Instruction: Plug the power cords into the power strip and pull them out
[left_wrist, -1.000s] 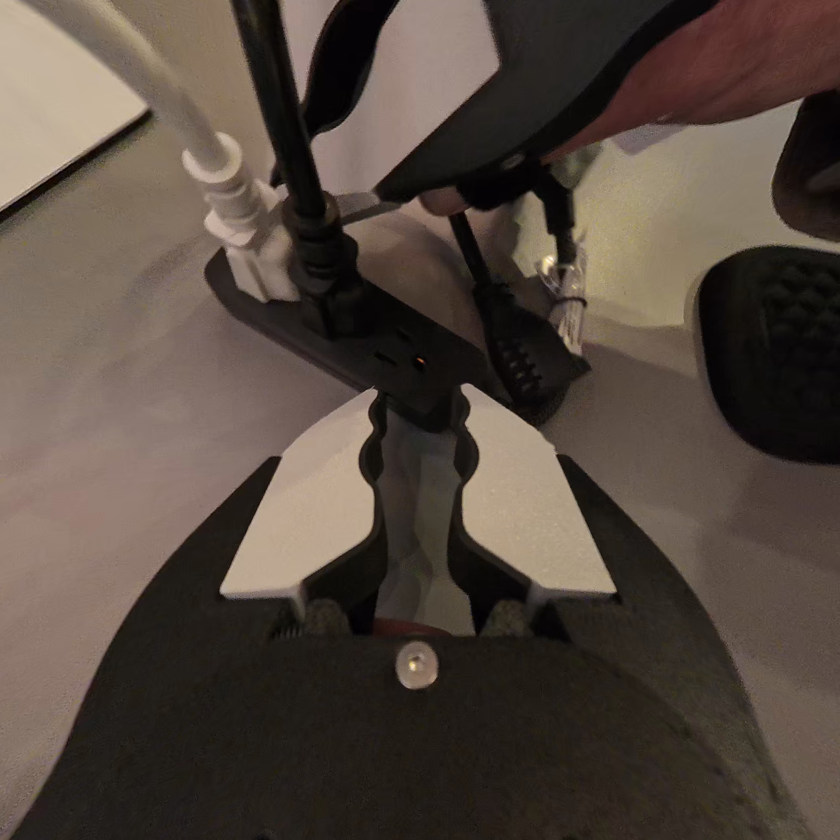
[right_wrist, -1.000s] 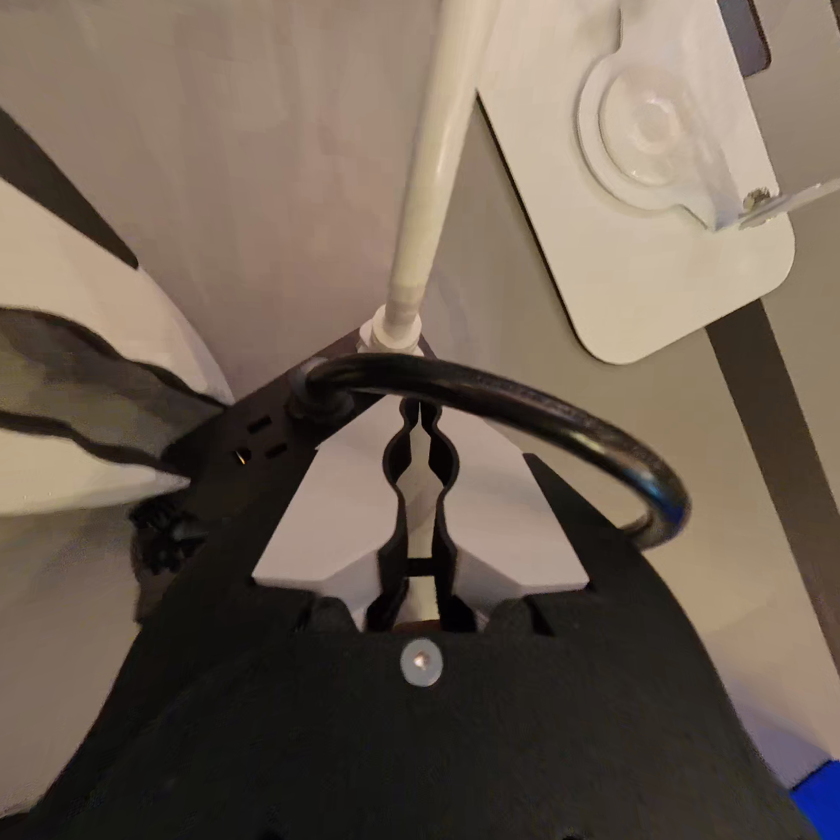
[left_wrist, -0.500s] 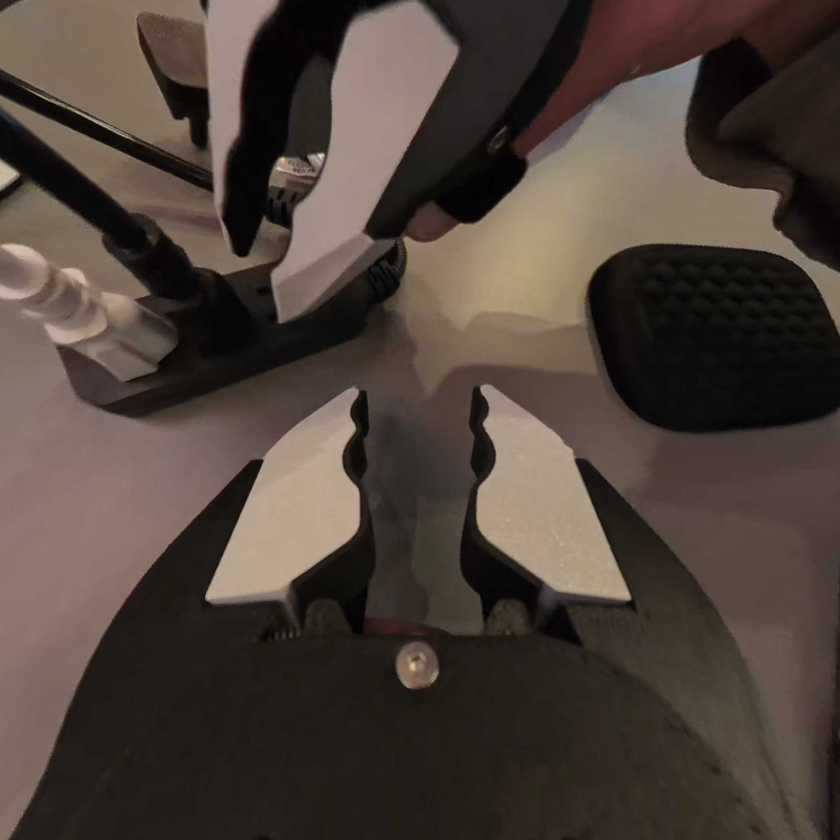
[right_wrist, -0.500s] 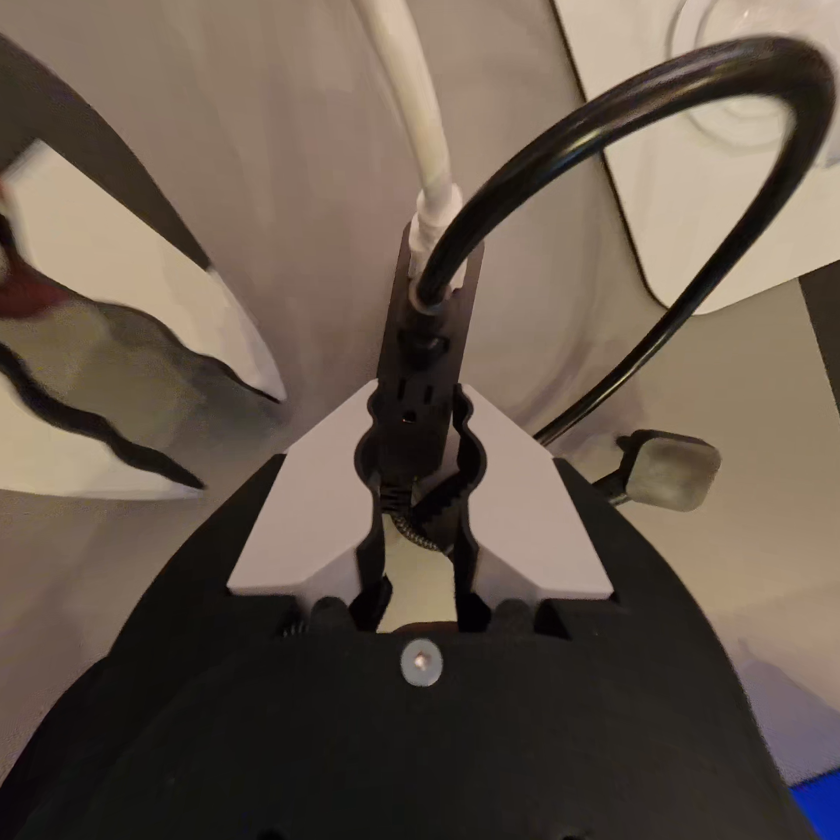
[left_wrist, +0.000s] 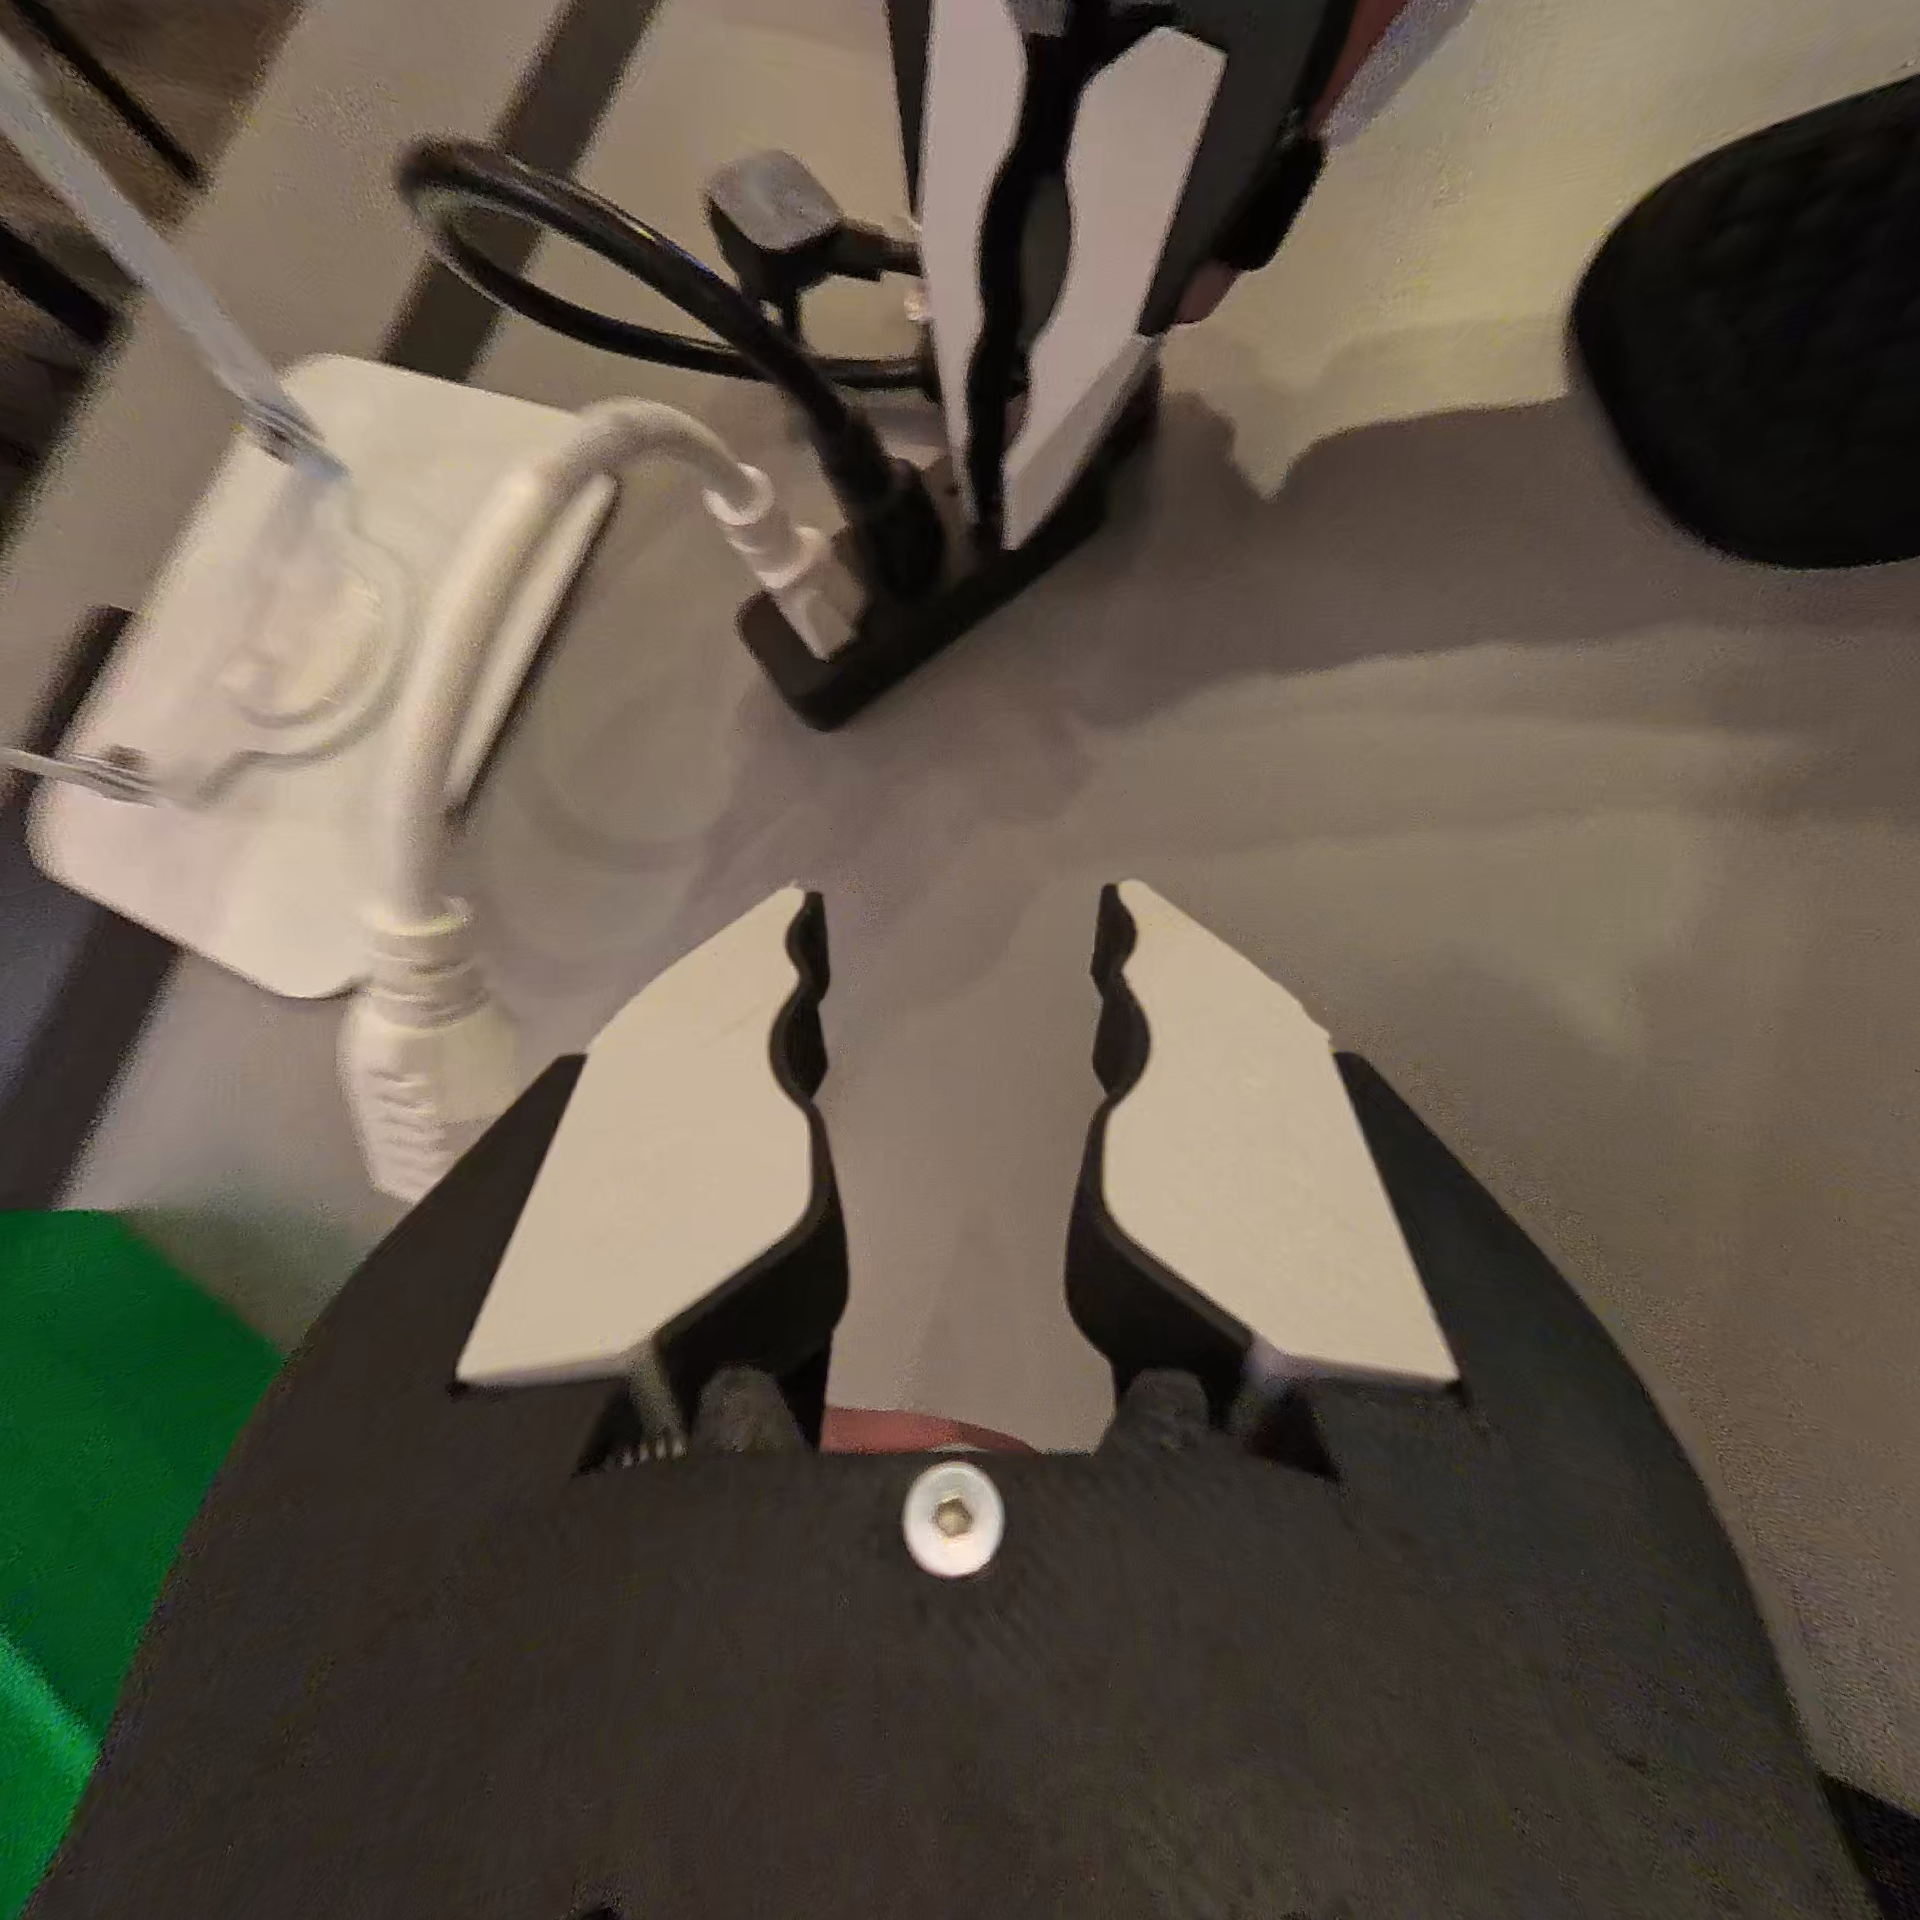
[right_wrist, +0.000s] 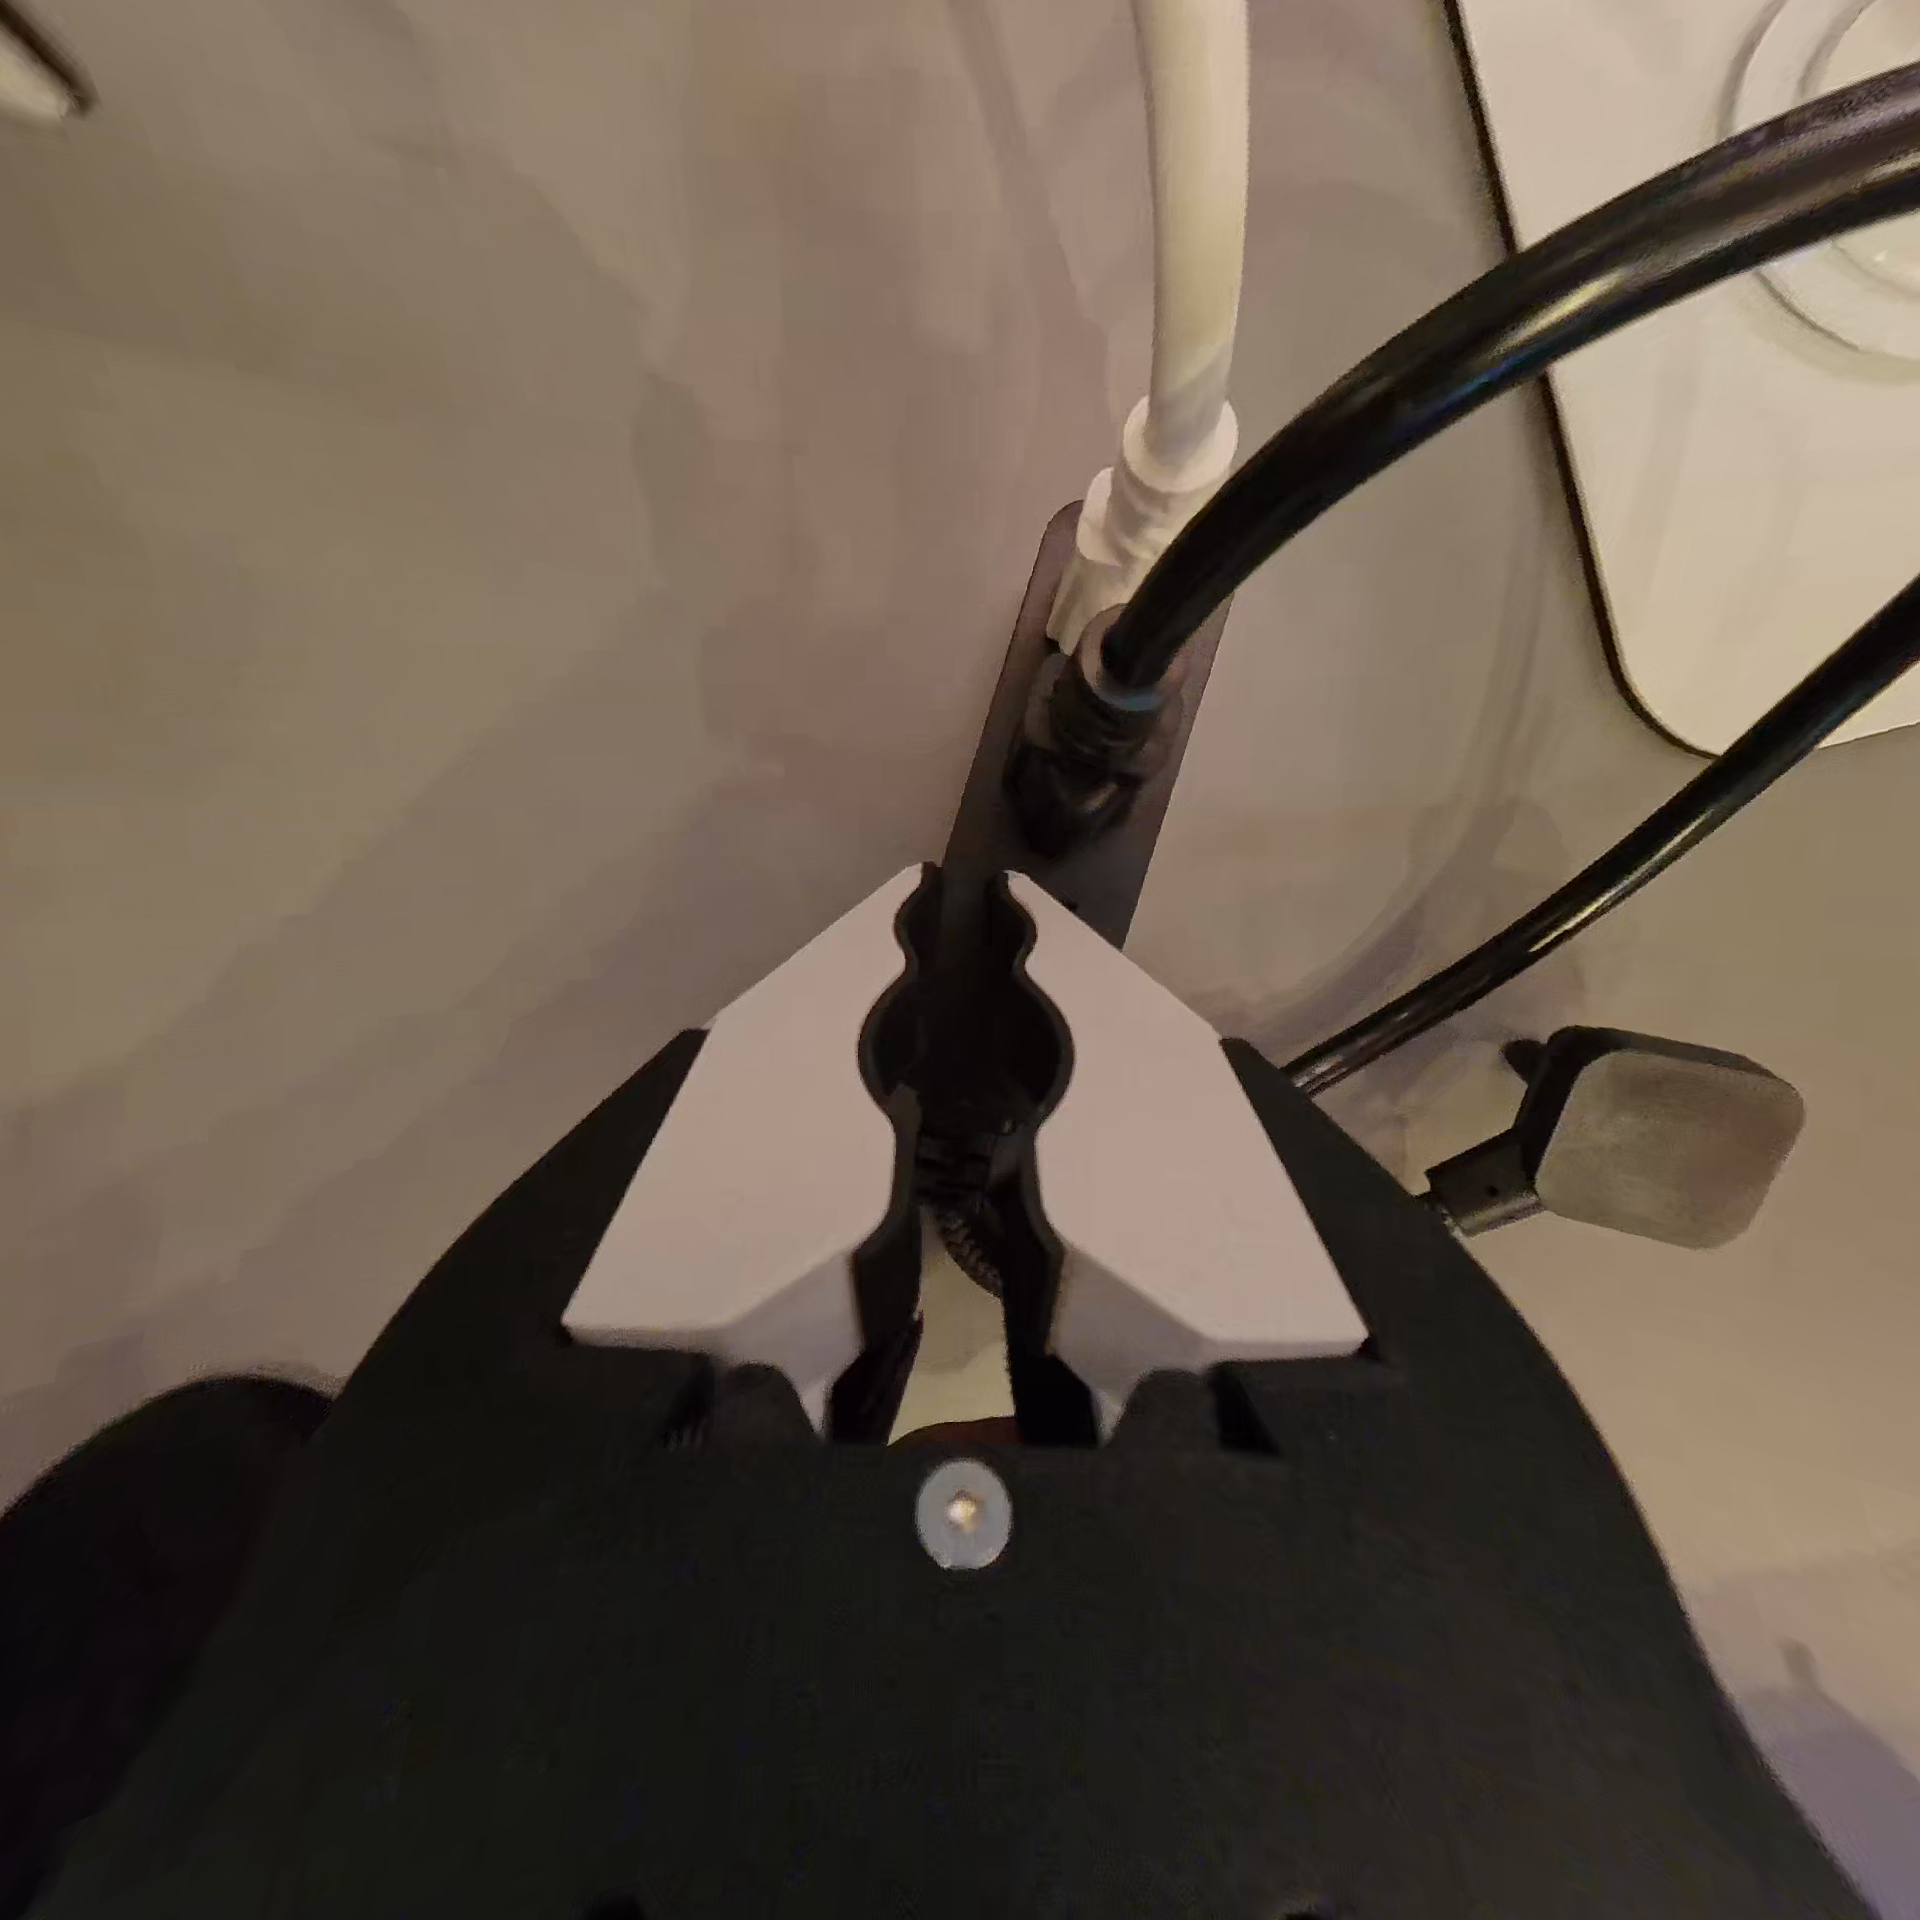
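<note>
So the right gripper (right_wrist: 966, 894) is clamped down on the cable end of the black power strip (right_wrist: 1101, 769), which sits flat on the grey table (right_wrist: 416, 520). The left gripper (left_wrist: 956, 914) hangs wide apart and empty, well back from it. The white plug (left_wrist: 790, 561) and black plug (left_wrist: 894, 509) are both seated. Risk I see: yanking a plug sideways could drag the whole strip, since it's only pinned at one end.

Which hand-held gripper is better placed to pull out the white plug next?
Left. The left hand-held gripper is open and free, while the right hand-held gripper clamps the power strip, steadying it beside the white plug.
</note>
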